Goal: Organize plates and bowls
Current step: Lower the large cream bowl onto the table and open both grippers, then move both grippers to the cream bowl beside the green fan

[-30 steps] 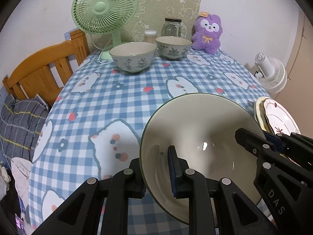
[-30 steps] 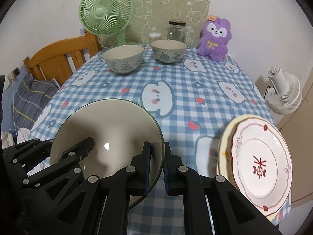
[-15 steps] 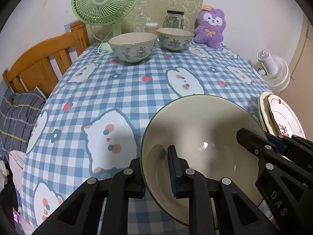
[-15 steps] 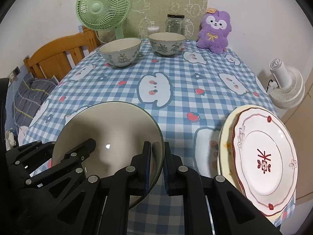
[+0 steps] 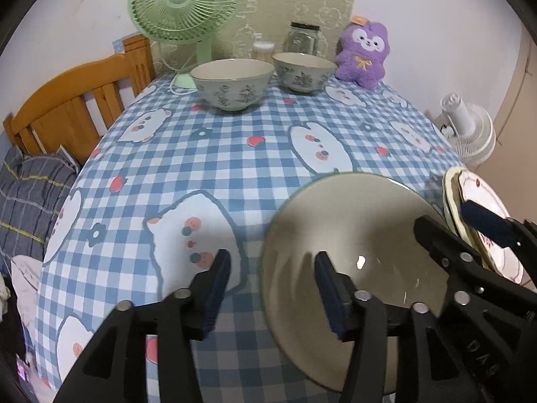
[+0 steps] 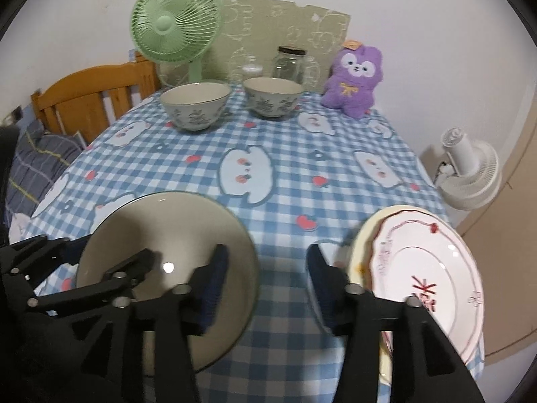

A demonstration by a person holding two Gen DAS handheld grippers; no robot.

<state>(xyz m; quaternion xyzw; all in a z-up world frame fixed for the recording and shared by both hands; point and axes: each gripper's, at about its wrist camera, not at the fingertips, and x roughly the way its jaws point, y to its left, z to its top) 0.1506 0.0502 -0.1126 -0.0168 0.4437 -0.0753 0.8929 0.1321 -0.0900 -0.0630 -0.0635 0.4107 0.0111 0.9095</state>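
A large cream bowl with a green rim [image 5: 362, 221] [image 6: 161, 221] sits near the front edge of the checked table. My left gripper [image 5: 273, 282] straddles its left rim, jaws opening, and neither pad touches the rim. At the bowl's right rim my right gripper [image 6: 266, 275] straddles it the same way, jaws opening and pads off it. Just right of that gripper lies a stack of plates [image 6: 429, 255] [image 5: 483, 194], the top one white with red marks. Two floral bowls [image 5: 231, 84] [image 5: 302, 70] stand side by side at the back.
A green fan [image 5: 184, 0], a glass jar [image 5: 302, 37] and a purple plush toy [image 5: 364, 53] line the table's far edge. A wooden bed frame [image 5: 67, 107] stands to the left. On the floor at the right is a white fan [image 5: 470, 131].
Both grippers were shut on the big bowl's rim, one on each side. Their jaws now stand apart and the pads have come off the rim. Neither hand has shifted much.
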